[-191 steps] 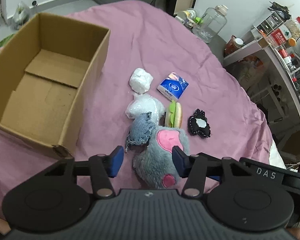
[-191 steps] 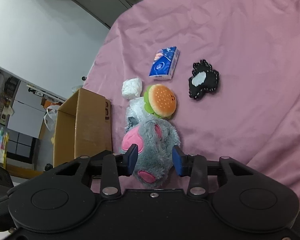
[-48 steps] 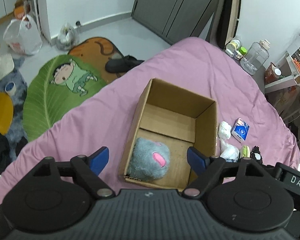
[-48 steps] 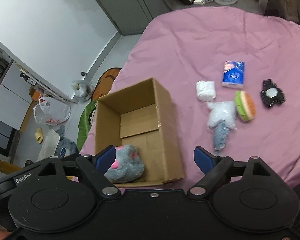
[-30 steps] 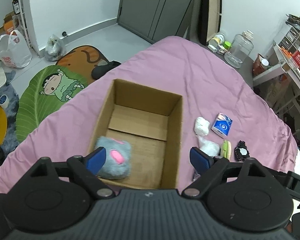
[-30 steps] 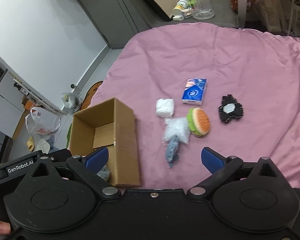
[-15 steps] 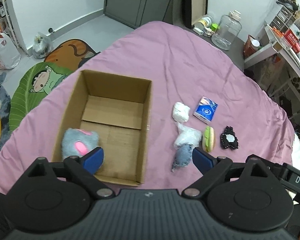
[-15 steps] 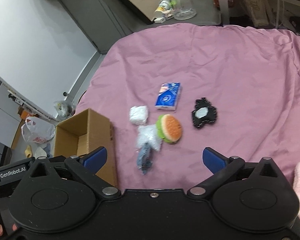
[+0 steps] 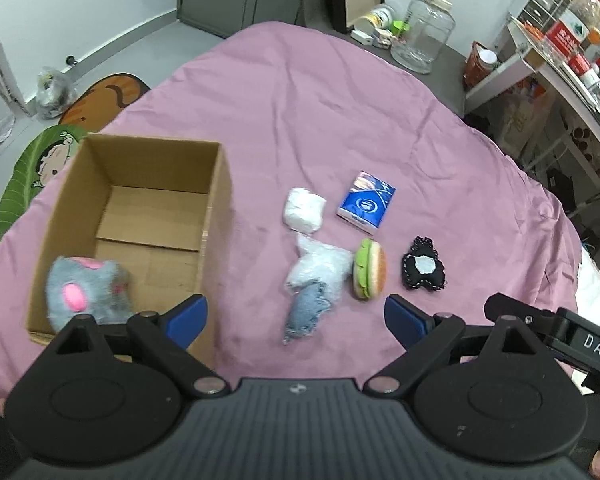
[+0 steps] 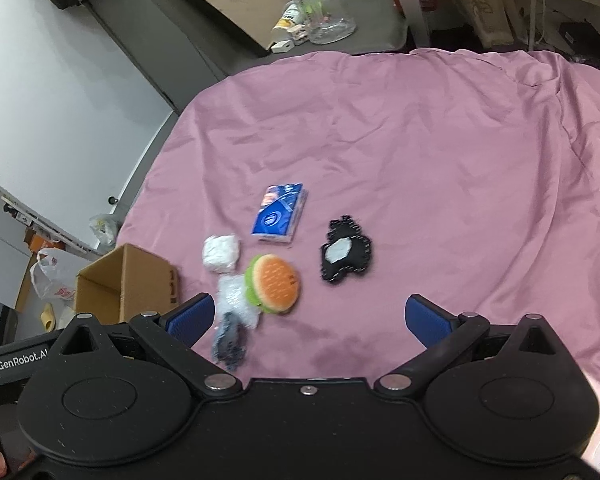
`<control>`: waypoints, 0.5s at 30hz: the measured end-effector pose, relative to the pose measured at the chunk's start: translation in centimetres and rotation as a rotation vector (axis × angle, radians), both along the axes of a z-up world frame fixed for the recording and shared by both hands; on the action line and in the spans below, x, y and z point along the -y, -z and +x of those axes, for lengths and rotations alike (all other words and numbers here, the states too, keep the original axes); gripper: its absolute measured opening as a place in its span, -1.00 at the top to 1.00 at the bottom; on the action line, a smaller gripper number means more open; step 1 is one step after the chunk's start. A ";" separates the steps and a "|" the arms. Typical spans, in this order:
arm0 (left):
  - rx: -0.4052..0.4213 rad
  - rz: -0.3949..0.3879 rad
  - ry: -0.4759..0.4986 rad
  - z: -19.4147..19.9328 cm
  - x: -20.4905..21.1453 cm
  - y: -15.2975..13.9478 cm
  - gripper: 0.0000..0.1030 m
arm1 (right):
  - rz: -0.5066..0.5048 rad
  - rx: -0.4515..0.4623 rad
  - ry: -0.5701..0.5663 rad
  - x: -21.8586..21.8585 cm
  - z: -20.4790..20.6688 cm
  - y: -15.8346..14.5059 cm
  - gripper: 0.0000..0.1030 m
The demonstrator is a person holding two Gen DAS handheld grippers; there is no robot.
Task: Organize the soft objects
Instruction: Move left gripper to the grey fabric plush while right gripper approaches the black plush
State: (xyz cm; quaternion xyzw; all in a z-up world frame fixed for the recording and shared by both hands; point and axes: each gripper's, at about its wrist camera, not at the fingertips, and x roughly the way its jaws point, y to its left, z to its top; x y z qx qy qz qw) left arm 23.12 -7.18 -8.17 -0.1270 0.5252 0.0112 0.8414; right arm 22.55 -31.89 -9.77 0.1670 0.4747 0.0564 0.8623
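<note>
Both the left hand-held gripper [image 9: 296, 314] and the right hand-held gripper [image 10: 310, 316] hang with jaws spread wide and empty above the pink bed [image 9: 340, 120]. The grey plush toy [image 9: 86, 294] lies inside the cardboard box [image 9: 216, 216]. Right of the box lie a denim scrap [image 9: 308, 312], burger plush [image 9: 370, 270], tissue pack [image 9: 366, 202] and black felt piece [image 9: 422, 266].

A home bedroom — pink-sheeted bed [image 9: 340, 120]; cartoon floor mat [image 9: 40, 160]; cluttered shelves [image 9: 560, 48].
</note>
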 end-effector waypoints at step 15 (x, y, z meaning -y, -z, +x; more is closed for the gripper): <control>-0.060 0.036 0.063 2.4 3.8 5.7 -0.32 | 0.014 -0.079 -0.039 2.0 4.2 3.9 -0.47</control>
